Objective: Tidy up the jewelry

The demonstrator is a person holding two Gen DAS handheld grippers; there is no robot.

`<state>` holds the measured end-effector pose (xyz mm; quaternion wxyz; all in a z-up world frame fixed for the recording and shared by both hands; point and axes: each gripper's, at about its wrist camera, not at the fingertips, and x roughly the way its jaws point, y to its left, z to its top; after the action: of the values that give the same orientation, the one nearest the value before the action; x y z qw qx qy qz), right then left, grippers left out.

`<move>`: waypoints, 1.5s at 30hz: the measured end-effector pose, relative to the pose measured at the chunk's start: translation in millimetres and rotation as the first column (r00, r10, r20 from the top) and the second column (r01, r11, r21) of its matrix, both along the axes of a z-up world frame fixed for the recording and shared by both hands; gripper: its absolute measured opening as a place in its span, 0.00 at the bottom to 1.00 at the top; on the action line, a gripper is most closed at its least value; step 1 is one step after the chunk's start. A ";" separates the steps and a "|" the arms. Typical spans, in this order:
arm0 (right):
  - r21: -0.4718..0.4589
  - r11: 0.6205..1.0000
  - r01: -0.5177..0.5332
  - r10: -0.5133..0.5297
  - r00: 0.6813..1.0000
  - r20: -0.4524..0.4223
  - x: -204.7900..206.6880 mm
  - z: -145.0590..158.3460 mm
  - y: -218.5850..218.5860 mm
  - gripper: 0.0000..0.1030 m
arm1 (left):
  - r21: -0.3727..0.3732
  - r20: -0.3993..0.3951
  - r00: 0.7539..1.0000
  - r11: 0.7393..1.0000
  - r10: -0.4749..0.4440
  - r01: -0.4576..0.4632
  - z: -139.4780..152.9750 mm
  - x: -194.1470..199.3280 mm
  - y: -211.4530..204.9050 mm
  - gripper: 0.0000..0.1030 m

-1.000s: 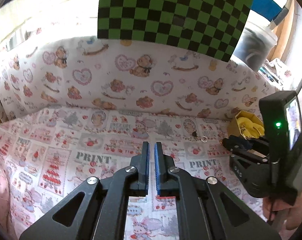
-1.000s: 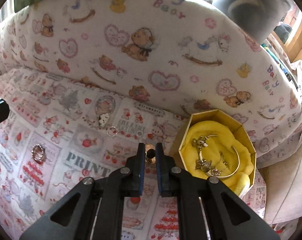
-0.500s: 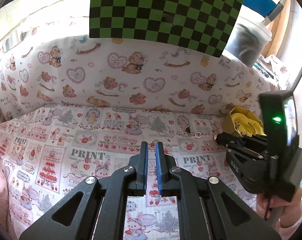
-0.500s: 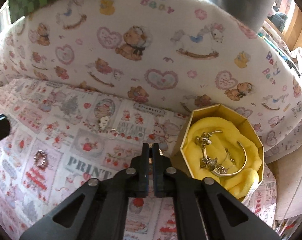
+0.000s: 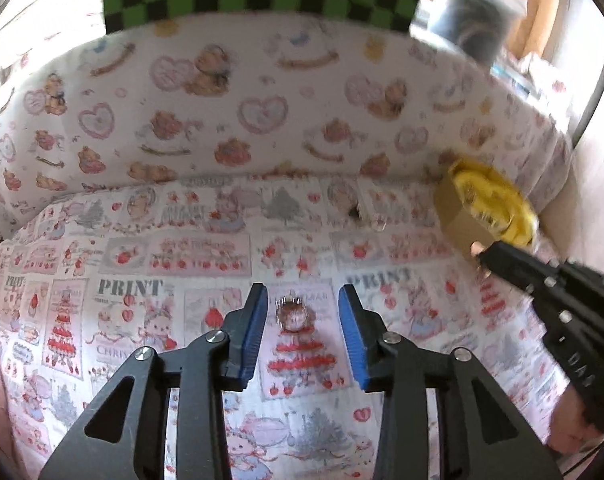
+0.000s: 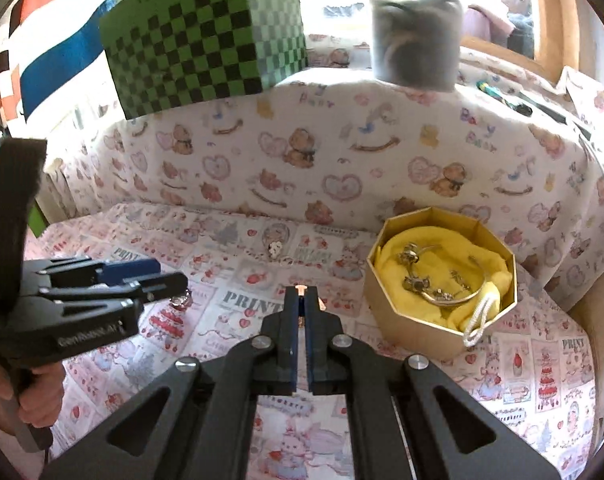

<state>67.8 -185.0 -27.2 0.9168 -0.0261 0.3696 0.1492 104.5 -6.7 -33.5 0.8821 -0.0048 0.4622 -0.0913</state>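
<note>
My left gripper (image 5: 303, 312) is open, its blue pads either side of a sparkly ring (image 5: 292, 314) lying on the printed cloth; the ring also shows in the right wrist view (image 6: 180, 300) just past the left gripper (image 6: 162, 276). My right gripper (image 6: 302, 300) is shut on a small rose-gold ring (image 6: 302, 289), held above the cloth left of the gold octagonal box (image 6: 441, 280). The box holds a yellow pouch with a bangle and charms. In the left wrist view the right gripper (image 5: 479, 250) is beside the box (image 5: 481, 208).
A small white charm (image 6: 276, 249) and a thin ring (image 5: 377, 222) lie on the cloth near the padded back wall. A green checkered board (image 6: 206, 36) and a grey tub (image 6: 415, 36) stand behind the wall. The box sits near the right edge.
My left gripper has opened and moved forward and down around the sparkly ring. My right gripper, shut on the small ring, has lifted and pulled back from the cloth.
</note>
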 end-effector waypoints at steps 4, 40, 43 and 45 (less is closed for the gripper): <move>0.007 1.000 0.012 -0.012 1.000 -0.007 3.3 5.0 -2.5 0.02 | 0.056 -0.043 0.998 0.998 0.040 -0.037 -12.1 6.1 -2.4 0.35; 0.015 1.000 0.024 -0.024 0.999 0.029 0.1 11.4 -14.7 0.02 | 0.118 0.004 0.999 0.992 0.036 -0.036 -18.1 1.8 -21.0 0.18; 0.020 0.999 0.027 -0.028 0.999 0.035 -0.7 12.7 -15.6 0.02 | 0.093 0.001 0.999 0.995 0.041 -0.041 -16.5 1.2 -22.7 0.18; 0.026 0.999 0.025 -0.027 0.999 0.041 -1.5 14.4 -16.5 0.02 | 0.089 0.014 0.999 0.995 0.044 -0.045 -11.8 -0.6 -17.5 0.18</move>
<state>66.2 -201.4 -12.7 0.9264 -0.0126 0.3489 0.1414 103.8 -24.2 -45.3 0.8861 0.0249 0.4601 -0.0508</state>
